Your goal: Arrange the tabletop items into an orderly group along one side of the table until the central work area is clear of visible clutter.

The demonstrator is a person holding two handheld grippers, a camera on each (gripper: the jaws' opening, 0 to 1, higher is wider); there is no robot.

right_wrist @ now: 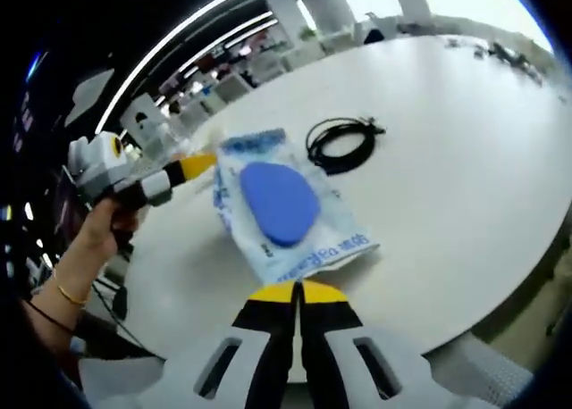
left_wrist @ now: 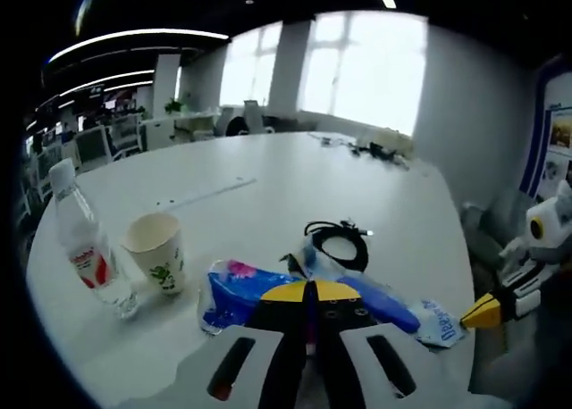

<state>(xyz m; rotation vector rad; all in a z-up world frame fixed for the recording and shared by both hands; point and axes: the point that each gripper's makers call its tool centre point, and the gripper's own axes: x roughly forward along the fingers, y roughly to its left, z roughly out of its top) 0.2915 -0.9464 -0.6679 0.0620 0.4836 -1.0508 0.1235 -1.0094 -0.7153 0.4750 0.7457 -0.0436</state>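
Note:
A blue wipes packet (right_wrist: 281,204) with a blue oval lid lies on the white table (right_wrist: 465,159). The same packet (left_wrist: 234,295) lies right behind my left gripper (left_wrist: 313,291), whose yellow tips are shut at its edge. From the left, that left gripper (right_wrist: 192,166) reaches in to touch the packet's far corner. My right gripper (right_wrist: 298,293) is shut just short of the packet's near edge. In the left gripper view the right gripper (left_wrist: 483,313) points at the packet's other end. A black coiled cable (left_wrist: 340,244) lies just beyond the packet.
A clear water bottle (left_wrist: 85,248) with a red label and a paper cup (left_wrist: 156,253) stand left of the packet. The table (left_wrist: 295,177) stretches far back, with small clutter (left_wrist: 380,150) at its far end. A hand (right_wrist: 98,226) holds the left gripper.

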